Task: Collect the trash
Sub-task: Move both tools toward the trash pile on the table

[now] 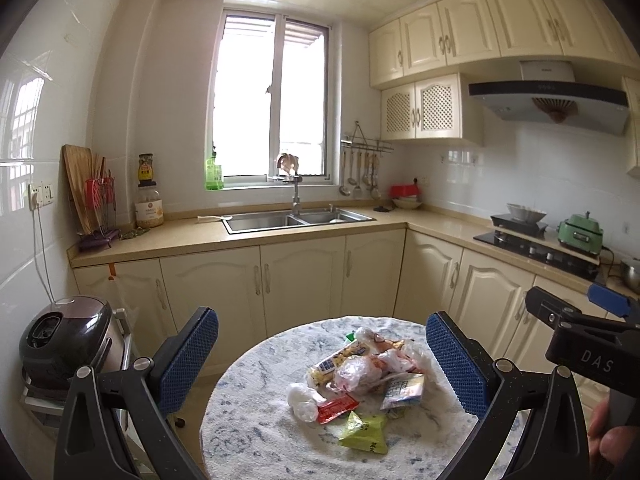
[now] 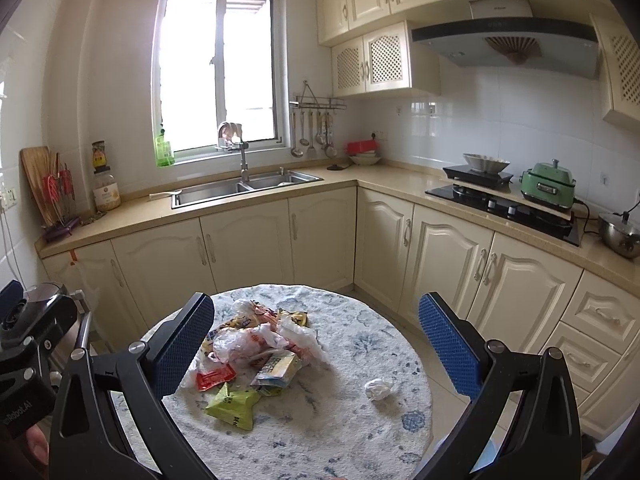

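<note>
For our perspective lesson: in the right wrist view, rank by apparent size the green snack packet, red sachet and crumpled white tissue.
1. green snack packet
2. red sachet
3. crumpled white tissue

The packet lies nearest the camera, so its lead may be partly perspective.

Both wrist views face the sink, sharing the round table.

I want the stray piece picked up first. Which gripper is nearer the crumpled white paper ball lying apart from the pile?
Right. The right gripper hangs open with the paper ball just inside its right finger. The left gripper is open over the wrapper pile, farther left.
</note>
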`<state>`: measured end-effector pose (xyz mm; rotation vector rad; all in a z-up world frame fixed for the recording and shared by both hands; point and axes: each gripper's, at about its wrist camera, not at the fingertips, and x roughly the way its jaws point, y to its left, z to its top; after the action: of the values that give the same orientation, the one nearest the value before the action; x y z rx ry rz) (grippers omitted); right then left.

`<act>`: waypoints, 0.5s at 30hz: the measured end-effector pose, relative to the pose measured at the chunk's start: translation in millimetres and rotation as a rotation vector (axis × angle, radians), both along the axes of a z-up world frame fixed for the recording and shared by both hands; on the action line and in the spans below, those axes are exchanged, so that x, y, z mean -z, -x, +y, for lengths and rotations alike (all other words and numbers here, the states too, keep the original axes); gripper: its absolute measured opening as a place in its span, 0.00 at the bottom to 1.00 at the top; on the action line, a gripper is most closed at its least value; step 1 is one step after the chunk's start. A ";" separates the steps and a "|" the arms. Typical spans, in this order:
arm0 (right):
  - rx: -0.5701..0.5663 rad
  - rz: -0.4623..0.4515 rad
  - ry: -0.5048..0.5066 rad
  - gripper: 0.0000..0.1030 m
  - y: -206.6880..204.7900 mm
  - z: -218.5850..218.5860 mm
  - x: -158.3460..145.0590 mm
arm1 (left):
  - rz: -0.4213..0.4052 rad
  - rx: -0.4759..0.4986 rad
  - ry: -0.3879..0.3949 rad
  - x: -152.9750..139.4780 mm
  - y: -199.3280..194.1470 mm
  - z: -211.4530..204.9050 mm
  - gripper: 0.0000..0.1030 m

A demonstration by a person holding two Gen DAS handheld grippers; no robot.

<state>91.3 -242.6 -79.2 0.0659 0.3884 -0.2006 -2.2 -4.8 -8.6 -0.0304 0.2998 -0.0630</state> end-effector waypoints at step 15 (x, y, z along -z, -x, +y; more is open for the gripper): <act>0.007 0.059 -0.002 1.00 -22.9 -18.5 23.4 | 0.077 0.033 -0.019 24.4 -45.8 -14.5 0.99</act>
<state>114.2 -261.1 -102.5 0.0634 0.4473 -0.2090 43.6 -19.2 -32.9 -0.0093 0.3780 -0.0915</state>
